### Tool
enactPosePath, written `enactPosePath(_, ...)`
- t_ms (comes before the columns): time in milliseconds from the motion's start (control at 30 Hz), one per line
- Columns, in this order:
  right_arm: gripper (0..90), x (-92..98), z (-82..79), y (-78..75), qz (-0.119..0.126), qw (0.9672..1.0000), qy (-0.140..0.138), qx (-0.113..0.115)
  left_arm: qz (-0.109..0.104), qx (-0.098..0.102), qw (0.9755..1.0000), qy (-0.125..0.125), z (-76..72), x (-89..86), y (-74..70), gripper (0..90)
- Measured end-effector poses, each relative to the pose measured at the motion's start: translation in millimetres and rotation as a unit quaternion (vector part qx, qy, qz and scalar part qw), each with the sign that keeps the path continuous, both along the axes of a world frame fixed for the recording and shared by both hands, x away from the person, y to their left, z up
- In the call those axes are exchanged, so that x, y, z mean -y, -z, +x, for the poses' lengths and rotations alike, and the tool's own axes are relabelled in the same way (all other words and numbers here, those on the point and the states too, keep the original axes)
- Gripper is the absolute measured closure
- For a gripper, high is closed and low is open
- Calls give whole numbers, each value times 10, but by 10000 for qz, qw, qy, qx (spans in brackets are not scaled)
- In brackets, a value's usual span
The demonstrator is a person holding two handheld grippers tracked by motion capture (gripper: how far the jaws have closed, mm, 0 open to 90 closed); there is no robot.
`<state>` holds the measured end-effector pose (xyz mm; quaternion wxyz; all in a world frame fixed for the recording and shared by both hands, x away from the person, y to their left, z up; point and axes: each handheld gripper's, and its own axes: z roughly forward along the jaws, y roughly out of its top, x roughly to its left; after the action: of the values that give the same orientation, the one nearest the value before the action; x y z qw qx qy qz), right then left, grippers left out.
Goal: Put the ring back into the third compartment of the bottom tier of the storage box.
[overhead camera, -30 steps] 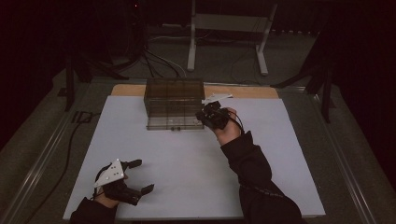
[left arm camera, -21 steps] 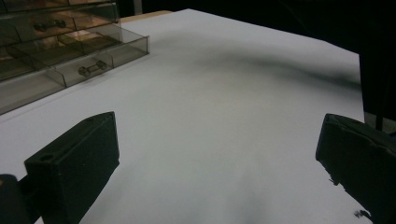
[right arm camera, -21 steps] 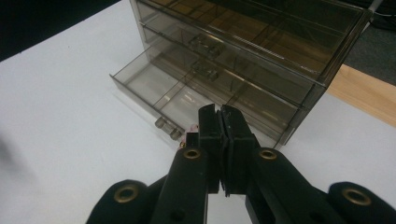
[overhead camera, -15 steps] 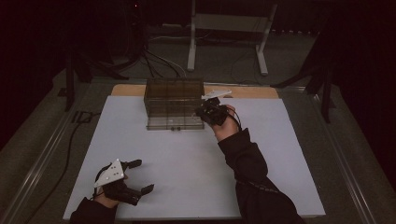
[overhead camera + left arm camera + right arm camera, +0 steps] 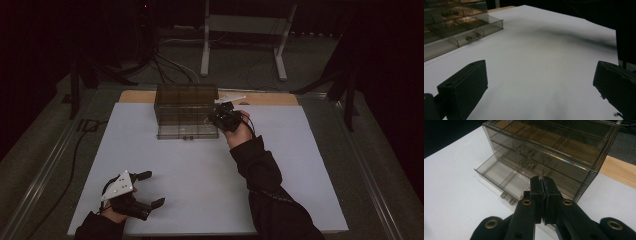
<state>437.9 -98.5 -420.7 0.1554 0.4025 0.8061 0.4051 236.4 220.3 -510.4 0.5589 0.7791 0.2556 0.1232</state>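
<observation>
Nearest the person, at the bottom left of the high view, the left tool (image 5: 150, 189) rests low over the white bench (image 5: 200, 175), held by a hand (image 5: 116, 209) whose dark sleeve just enters the picture. Its two black jaws are spread wide apart with nothing between them; the grey three-cornered plate (image 5: 118, 184) sits on top. In the left gripper view the same jaws stand far apart at either lower corner, with bare white surface between them and the drawer unit off at the upper left.

Farther in, the right forearm in a dark sleeve (image 5: 265, 185) reaches forward and up across the bench. The right hand (image 5: 241, 131) holds the right tool (image 5: 216, 118) against the right front of the drawer unit. In the right gripper view its jaws are pressed together; a thin edge seems to sit between their tips, but I cannot tell whether anything is pinched.

Just beyond lies the smoky transparent drawer unit (image 5: 186, 110), standing near the far edge of the white surface, left of centre. In the right gripper view its bottom drawer (image 5: 506, 176) is pulled out, with small metal knobs (image 5: 507, 198) on its front, and the upper drawers are closed.

Behind the unit a strip of bare wood (image 5: 270, 98) shows, then a dark floor with cables (image 5: 165, 67) and a white metal stand (image 5: 245, 35).
</observation>
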Motion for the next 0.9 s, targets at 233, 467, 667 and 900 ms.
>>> enactPosePath(233,876,-4,66,90,46,9999,44,-103,-58,-14,10000,-21,3,-5,-3,5)
enactPosePath(467,875,-20,134,204,80,9997,175,-178,-63,2,10000,-16,2,0,-6,5)
enactPosePath(667,875,-16,182,259,145,9991,325,-213,-75,-4,10000,-13,2,-1,-6,5)
enactPosePath(900,875,-46,222,340,105,9989,382,-267,-73,0,10000,-2,2,0,-5,5)
